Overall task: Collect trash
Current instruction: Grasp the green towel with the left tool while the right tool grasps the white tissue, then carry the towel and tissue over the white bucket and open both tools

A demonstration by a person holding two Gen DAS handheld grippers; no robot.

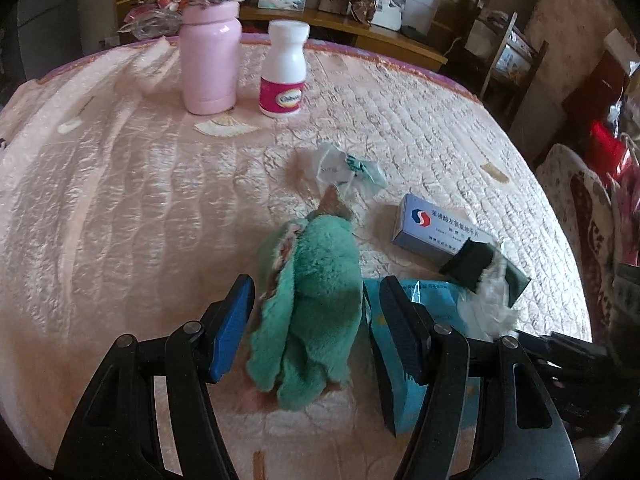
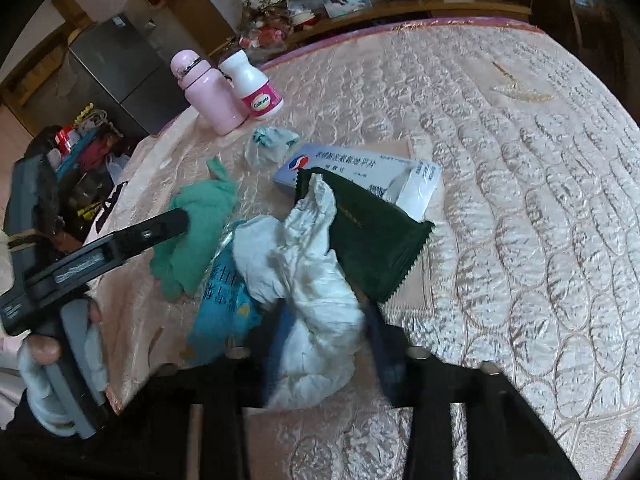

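My left gripper (image 1: pixel 316 320) is open, its jaws on either side of a green fluffy cloth (image 1: pixel 312 300) lying on the pink quilted bed (image 1: pixel 120 200). A blue packet (image 1: pixel 432 308) lies under its right finger. My right gripper (image 2: pixel 320 344) is blurred and straddles a crumpled white tissue (image 2: pixel 308 304); I cannot tell whether it grips it. A dark green wrapper (image 2: pixel 372 232) lies beside the tissue, on a blue-white medicine box (image 2: pixel 360 168). A crumpled clear wrapper (image 1: pixel 344 168) lies farther back.
A pink bottle (image 1: pixel 210 44) and a white pill bottle (image 1: pixel 284 72) stand at the far side of the bed. Shelves with photos and clutter run behind the bed (image 1: pixel 340 12). Bags and a chair stand at the right (image 1: pixel 580 200).
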